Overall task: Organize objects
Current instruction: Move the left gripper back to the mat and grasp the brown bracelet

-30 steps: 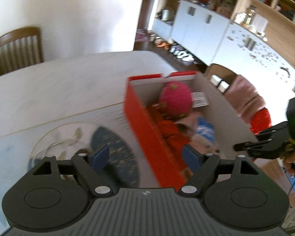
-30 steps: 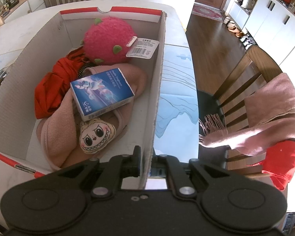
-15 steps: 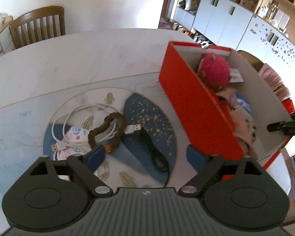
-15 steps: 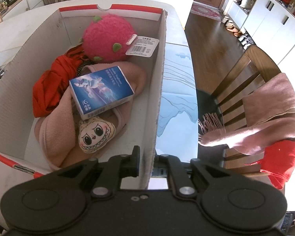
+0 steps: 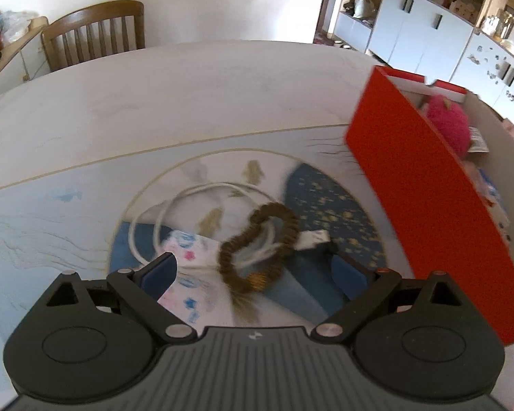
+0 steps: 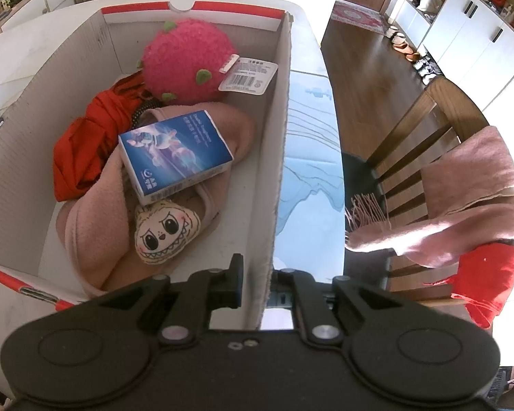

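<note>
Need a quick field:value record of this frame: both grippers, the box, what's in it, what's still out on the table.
left gripper: jaws open, empty, above the loose items
right gripper: jaws shut on the box's side wall
red cardboard box: open top, on the table
in box: pink plush ball, blue carton, red cloth, pink fabric, cartoon-face plush
still out: brown braided loop, white USB cable, patterned cloth
</note>
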A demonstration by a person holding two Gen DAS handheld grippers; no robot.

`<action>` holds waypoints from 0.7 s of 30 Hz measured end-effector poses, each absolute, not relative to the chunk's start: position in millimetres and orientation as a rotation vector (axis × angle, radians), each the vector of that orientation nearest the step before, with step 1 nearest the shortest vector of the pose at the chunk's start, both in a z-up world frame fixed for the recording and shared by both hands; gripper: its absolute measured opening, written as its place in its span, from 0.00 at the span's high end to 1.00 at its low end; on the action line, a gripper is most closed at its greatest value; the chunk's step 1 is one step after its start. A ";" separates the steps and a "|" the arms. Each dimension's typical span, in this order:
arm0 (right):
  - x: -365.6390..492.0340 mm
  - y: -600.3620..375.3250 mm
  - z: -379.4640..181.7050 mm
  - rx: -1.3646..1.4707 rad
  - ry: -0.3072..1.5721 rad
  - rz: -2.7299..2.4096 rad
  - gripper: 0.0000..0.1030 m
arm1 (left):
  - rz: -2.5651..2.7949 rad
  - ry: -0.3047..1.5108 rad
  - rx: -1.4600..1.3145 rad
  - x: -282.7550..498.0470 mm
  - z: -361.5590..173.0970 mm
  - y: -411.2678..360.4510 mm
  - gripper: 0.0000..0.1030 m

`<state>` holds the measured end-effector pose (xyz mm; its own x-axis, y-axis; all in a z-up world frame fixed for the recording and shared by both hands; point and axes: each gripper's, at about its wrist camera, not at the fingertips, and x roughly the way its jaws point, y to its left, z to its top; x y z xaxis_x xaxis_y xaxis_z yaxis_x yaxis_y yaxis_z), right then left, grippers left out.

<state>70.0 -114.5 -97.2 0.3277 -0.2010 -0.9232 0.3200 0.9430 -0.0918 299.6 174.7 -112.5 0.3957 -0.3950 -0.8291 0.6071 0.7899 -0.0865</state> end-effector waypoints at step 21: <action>73.9 -114.7 -100.0 0.111 1.204 -0.351 0.91 | -0.662 0.979 0.263 318.5 -122.9 174.2 0.58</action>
